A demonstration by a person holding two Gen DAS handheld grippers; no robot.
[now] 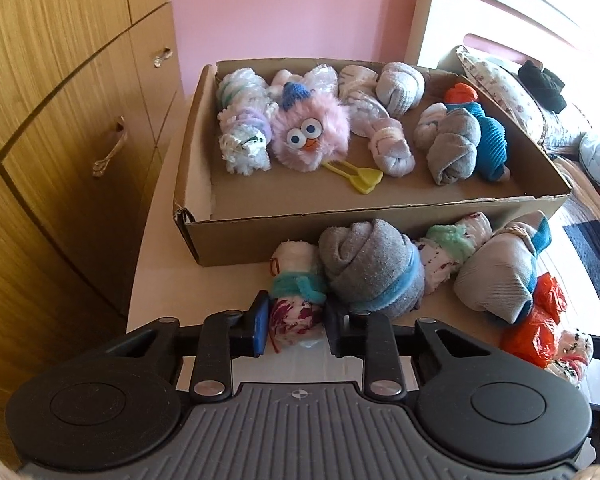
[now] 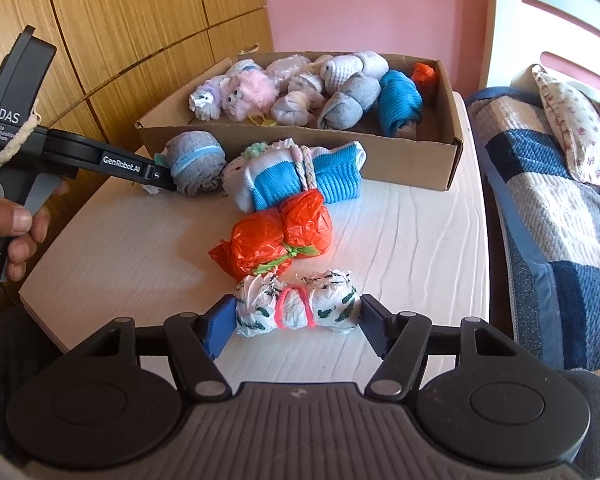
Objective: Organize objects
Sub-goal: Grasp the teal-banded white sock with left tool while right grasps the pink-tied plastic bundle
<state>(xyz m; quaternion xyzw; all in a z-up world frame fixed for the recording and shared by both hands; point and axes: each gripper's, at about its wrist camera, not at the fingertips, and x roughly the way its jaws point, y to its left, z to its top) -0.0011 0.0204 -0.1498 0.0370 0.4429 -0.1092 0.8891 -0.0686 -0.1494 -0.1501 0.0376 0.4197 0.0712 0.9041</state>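
My left gripper [image 1: 297, 326] is shut on a small white bundle [image 1: 294, 312] with a teal band and magenta marks, at the table's near left. It also shows in the right wrist view, as the left gripper [image 2: 158, 176] beside a grey sock roll [image 2: 196, 164]. My right gripper [image 2: 298, 328] has both pads against the ends of a white plastic bundle [image 2: 296, 310] with green marks and a pink band. A cardboard box [image 1: 380, 222] at the back holds several rolled socks and a pink fuzzy toy [image 1: 308, 136].
In front of the box lie a grey sock roll [image 1: 372, 268], a white-teal bundle [image 1: 446, 250], a grey-blue sock bundle [image 2: 300, 180] and an orange bag bundle [image 2: 276, 236]. A wooden wardrobe [image 1: 60, 120] stands left. A quilted bed [image 2: 552, 216] runs along the table's right edge.
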